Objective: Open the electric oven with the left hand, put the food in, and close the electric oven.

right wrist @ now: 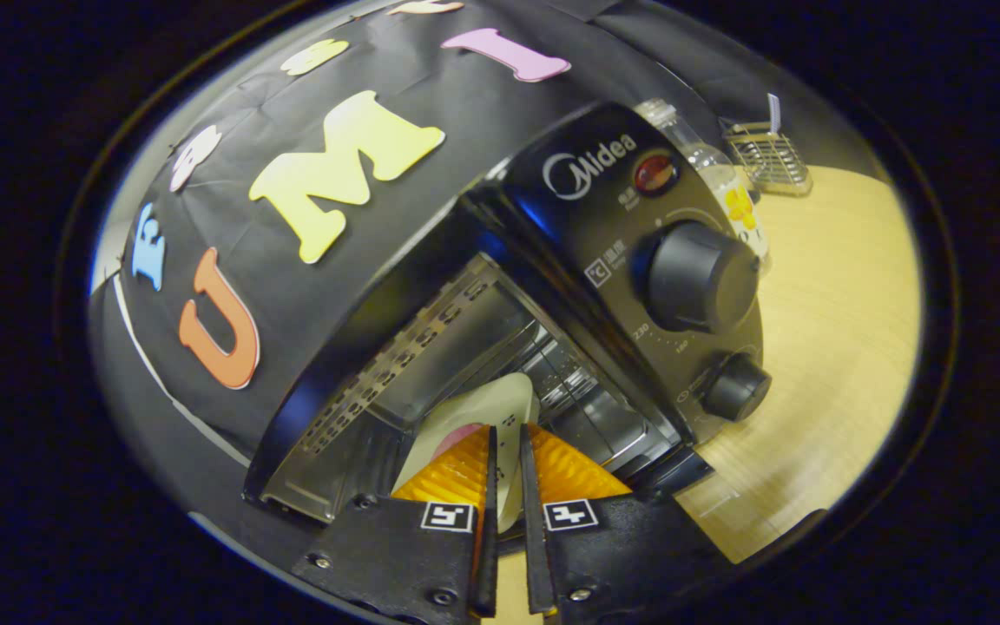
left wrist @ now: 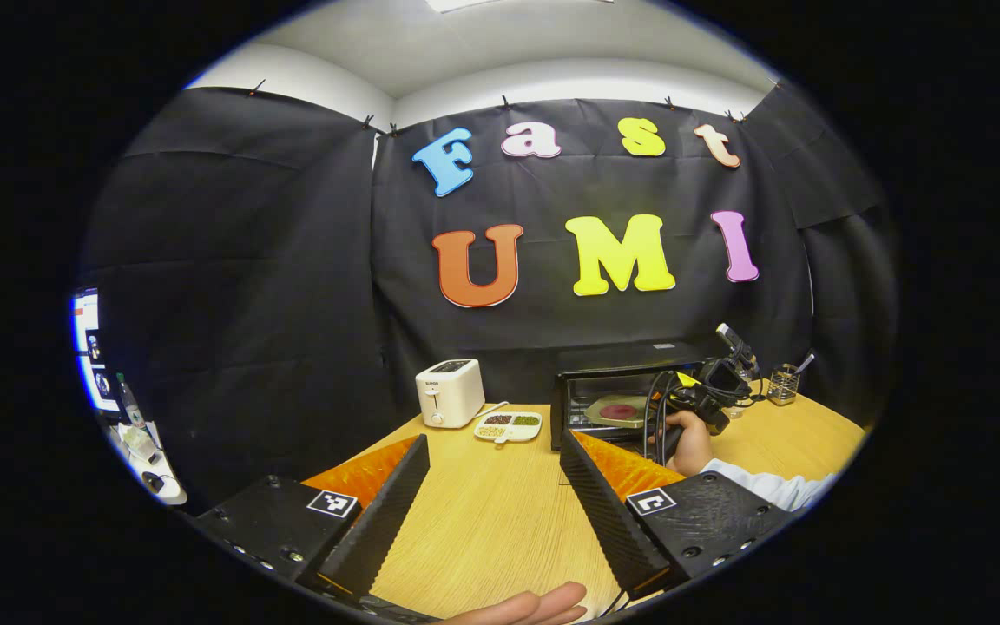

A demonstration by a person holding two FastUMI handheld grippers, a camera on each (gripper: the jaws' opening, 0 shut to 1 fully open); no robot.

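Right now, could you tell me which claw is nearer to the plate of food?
The right claw: it grips the plate inside the open oven. The left claw hangs open over the table, well back.

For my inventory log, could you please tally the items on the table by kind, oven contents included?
Appliances: 2 (toaster, oven)
Dishes: 2 (divided dish, plate)
Holders: 1 (wire holder)
Bottles: 1 (bottle)
Total: 6

The plate is partly hidden behind the hand-held gripper; its food seems pink.
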